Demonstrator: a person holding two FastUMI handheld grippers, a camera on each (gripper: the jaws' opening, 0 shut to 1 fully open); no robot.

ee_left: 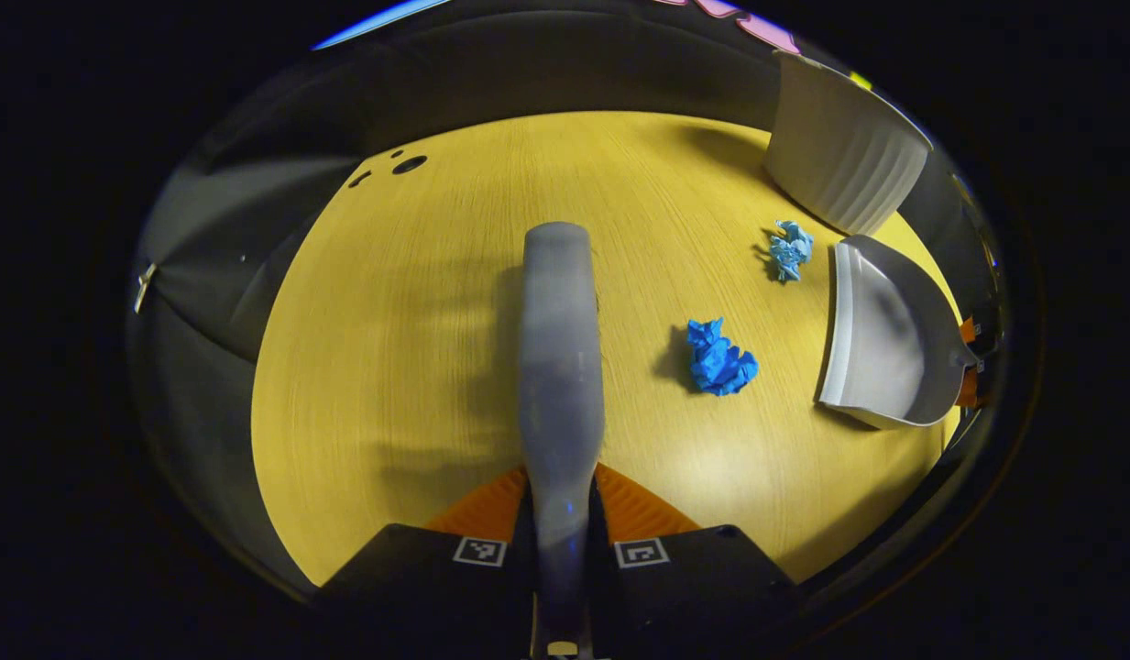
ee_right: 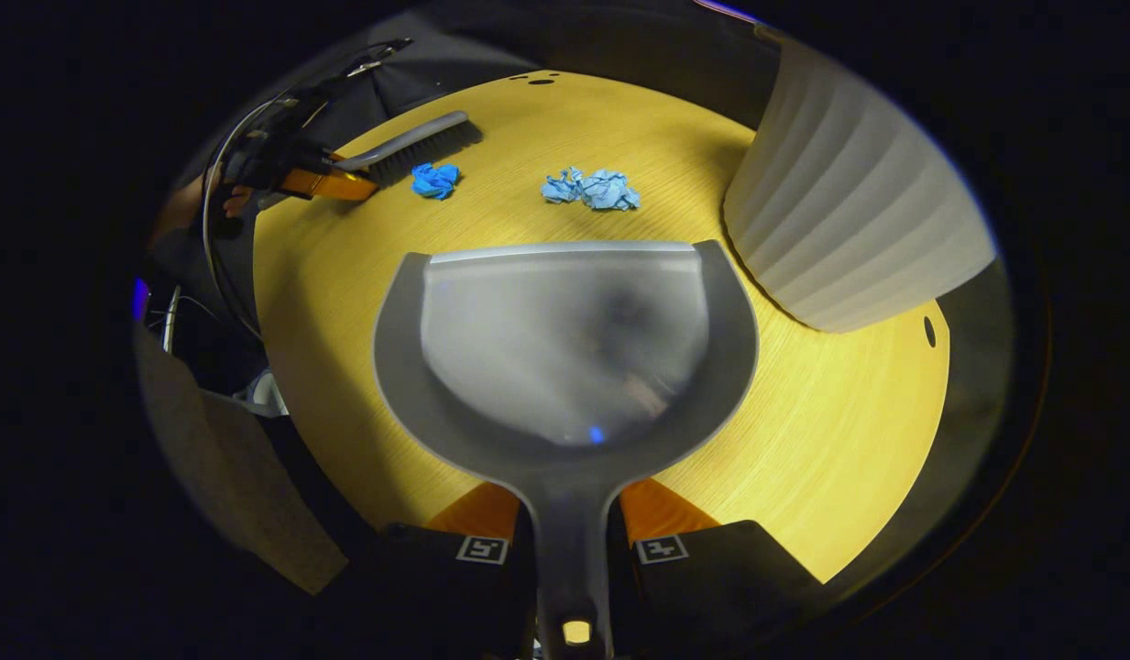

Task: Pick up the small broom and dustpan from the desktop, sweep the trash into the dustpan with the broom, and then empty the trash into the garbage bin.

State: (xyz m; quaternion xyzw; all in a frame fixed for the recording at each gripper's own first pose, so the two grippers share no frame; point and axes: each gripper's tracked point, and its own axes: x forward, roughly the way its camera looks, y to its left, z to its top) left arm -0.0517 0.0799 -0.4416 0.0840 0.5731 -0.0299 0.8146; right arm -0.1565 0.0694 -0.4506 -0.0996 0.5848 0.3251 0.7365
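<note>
The broom (ee_left: pixel 559 367) is pinched between the jaws of the left gripper (ee_left: pixel 561 513), with the dark blue paper wad (ee_left: pixel 718 357) ahead to their right. The right gripper (ee_right: pixel 569 532) clamps the dustpan (ee_right: pixel 565 339) handle. I think the brush should drag both wads, also the pale one (ee_right: pixel 590 189), toward the pan's lip, kept flat on the desktop (ee_right: pixel 803 440).

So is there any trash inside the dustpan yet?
No. The dustpan held by the right gripper looks empty. Both paper balls, the dark blue paper and the light blue paper, lie on the table beyond its front edge.
</note>
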